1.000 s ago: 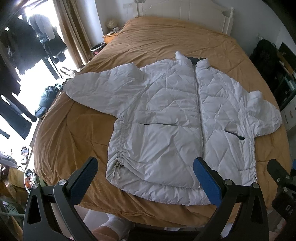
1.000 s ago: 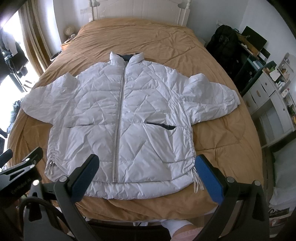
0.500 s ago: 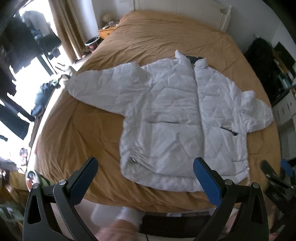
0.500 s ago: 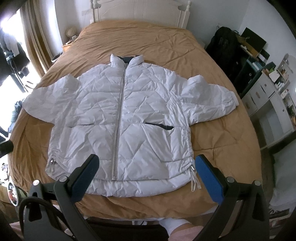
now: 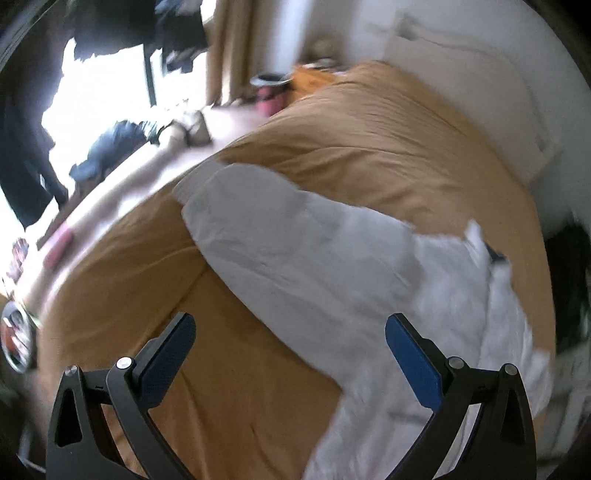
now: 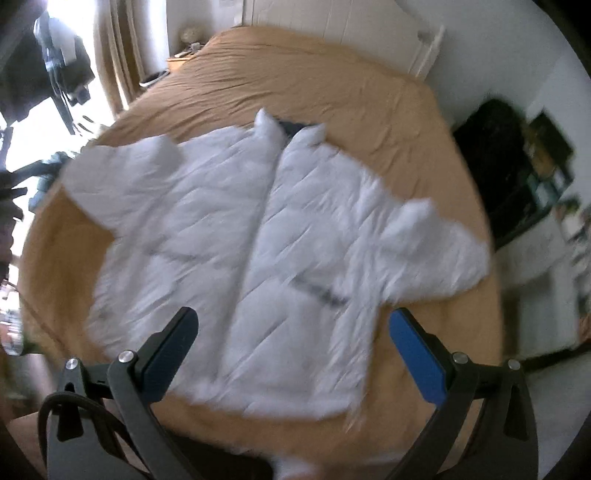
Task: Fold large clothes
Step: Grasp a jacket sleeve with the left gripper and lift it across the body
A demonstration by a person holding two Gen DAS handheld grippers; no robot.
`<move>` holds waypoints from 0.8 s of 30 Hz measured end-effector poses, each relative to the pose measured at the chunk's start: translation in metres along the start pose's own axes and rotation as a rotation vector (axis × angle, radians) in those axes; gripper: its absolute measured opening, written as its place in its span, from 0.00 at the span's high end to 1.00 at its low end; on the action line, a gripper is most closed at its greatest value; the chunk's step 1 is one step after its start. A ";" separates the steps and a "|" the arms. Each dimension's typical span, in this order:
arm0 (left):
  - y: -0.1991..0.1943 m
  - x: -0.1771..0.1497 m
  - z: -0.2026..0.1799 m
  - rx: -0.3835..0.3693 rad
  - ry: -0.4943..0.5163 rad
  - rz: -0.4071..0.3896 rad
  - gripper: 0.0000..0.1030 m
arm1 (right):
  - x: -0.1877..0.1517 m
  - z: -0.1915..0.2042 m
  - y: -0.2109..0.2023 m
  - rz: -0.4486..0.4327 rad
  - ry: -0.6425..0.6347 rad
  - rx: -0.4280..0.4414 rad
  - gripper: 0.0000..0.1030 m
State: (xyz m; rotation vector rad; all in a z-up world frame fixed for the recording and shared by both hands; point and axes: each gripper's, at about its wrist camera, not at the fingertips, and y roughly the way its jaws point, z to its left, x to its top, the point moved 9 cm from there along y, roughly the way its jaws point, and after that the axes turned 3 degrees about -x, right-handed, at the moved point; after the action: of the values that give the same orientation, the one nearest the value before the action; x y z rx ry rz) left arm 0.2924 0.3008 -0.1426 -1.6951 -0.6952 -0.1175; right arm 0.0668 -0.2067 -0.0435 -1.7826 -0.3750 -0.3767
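White and puffy, one jacket (image 6: 258, 236) lies flat and spread out on the big orange bed cover (image 6: 314, 81), with its collar toward the headboard (image 6: 340, 26) and its zipper running from the collar down to the near edge of the bed. Only the right wrist view shows the whole jacket with its two sleeves out to the sides, while the blurry left wrist view shows mostly one long sleeve (image 5: 280, 236) lying slanted toward the window side. Two claws show, the left gripper (image 5: 290, 350) and the right gripper (image 6: 293, 345), and both are wide open above the bed, holding nothing.
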 end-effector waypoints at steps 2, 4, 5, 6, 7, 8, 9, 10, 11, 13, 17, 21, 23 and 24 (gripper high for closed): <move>0.043 0.021 0.034 -0.009 -0.071 0.014 0.02 | 0.019 0.006 0.028 -0.017 -0.019 0.022 0.00; 0.075 0.034 0.060 0.001 -0.116 0.007 0.02 | 0.032 0.015 0.056 -0.010 -0.022 0.063 0.00; 0.089 0.038 0.070 -0.003 -0.134 0.008 0.02 | 0.037 0.019 0.068 -0.006 -0.022 0.079 0.00; 0.108 0.043 0.081 -0.012 -0.156 0.018 0.02 | 0.043 0.026 0.089 0.006 -0.030 0.097 0.00; 0.125 0.047 0.089 -0.018 -0.169 0.026 0.02 | 0.048 0.030 0.103 0.008 -0.038 0.098 0.00; 0.139 0.052 0.096 -0.020 -0.176 0.026 0.02 | 0.053 0.032 0.116 0.005 -0.042 0.091 0.00; 0.149 0.055 0.102 -0.018 -0.182 0.025 0.02 | 0.057 0.036 0.127 -0.007 -0.049 0.085 0.00; 0.160 0.057 0.106 -0.011 -0.192 0.028 0.02 | 0.060 0.038 0.139 -0.014 -0.057 0.081 0.00; 0.172 0.059 0.111 -0.008 -0.203 0.037 0.02 | 0.061 0.039 0.146 -0.016 -0.061 0.081 0.00; 0.193 0.060 0.120 0.019 -0.235 0.051 0.02 | 0.063 0.042 0.166 -0.021 -0.058 0.076 0.00; 0.203 0.063 0.112 0.114 -0.170 0.006 0.49 | 0.053 0.046 0.195 -0.006 -0.014 0.113 0.00; 0.190 0.067 0.078 0.018 -0.147 -0.015 0.93 | 0.037 0.044 0.220 0.042 0.091 0.171 0.00; 0.162 0.073 0.063 -0.091 -0.165 -0.085 0.94 | 0.031 0.042 0.225 0.043 0.138 0.195 0.03; 0.143 0.077 0.054 -0.134 -0.161 -0.128 0.94 | 0.030 0.038 0.228 0.039 0.161 0.194 0.04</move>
State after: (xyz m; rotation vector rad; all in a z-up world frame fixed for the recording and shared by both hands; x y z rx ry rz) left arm 0.4116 0.3682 -0.2453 -1.8011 -0.9341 -0.1203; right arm 0.1965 -0.2212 -0.2363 -1.5565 -0.2532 -0.4384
